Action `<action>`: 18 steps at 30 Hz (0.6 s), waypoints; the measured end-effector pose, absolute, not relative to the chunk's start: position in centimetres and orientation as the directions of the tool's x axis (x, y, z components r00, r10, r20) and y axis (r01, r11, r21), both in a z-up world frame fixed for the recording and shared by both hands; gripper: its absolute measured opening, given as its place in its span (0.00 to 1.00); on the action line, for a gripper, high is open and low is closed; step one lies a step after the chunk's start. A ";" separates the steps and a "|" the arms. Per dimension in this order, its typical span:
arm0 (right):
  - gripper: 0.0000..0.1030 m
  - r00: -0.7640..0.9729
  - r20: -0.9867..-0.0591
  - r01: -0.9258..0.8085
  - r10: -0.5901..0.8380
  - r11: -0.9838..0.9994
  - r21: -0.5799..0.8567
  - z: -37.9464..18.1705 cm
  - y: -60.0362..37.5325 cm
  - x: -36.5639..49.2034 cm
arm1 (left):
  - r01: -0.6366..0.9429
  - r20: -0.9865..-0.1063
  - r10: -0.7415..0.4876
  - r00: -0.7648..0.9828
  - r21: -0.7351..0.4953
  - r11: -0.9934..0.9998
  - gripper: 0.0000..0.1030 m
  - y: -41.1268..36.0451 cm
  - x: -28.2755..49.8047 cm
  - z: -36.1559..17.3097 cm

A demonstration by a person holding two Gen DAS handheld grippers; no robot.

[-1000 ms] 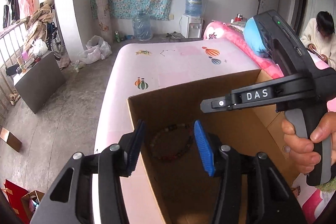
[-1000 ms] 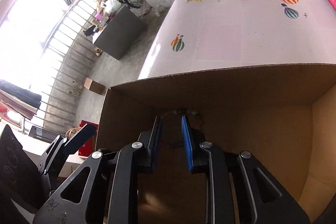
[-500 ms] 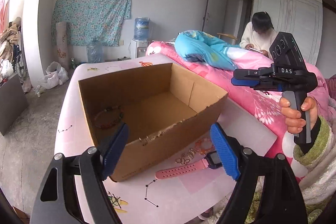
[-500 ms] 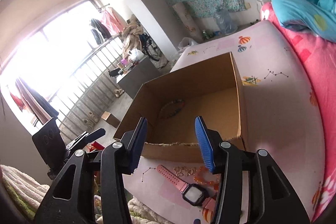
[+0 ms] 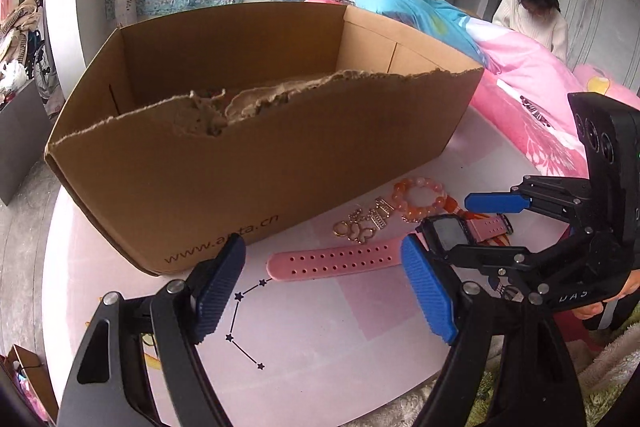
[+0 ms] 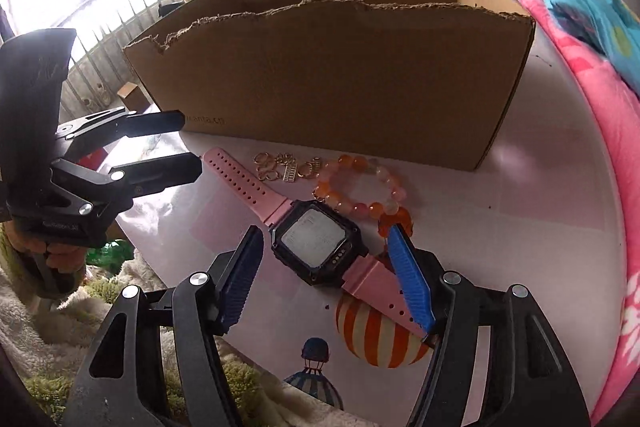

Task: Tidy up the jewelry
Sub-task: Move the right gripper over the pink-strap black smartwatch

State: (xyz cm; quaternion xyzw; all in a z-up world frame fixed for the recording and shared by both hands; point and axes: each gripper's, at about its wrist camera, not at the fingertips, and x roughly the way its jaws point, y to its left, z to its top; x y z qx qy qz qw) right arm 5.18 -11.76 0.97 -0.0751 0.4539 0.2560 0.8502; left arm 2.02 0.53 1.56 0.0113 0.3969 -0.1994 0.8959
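Pink tabletop (image 5: 328,323) with balloon and star prints, pink bedding just beside it, railing and bright window behind. Cardboard box (image 5: 256,163) as landmark: torn near wall, open top. Watch (image 6: 316,239) lies flat in front of the box, long axis diagonal, one strap end aimed at the box's left corner. Bead bracelet (image 6: 360,187) and gold charms (image 6: 286,167) between watch and box. Left tongs (image 5: 322,291) wide open, nothing between. Right tongs (image 6: 326,273) opening, straddling the watch face, pads not pressing it.
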 end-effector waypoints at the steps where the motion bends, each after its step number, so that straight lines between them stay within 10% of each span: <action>1: 0.60 0.455 -0.817 -0.514 0.355 0.853 0.085 0.7 -11.3 5.3 | 0.358 -0.715 -0.343 0.609 -0.139 0.923 0.76 0.8 2.0 1.5; 18: 0.48 0.477 -0.821 -0.647 0.312 0.757 -0.088 1.5 -8.5 3.4 | 0.460 -0.706 -0.327 0.628 -0.002 0.888 0.76 -0.6 -1.2 1.3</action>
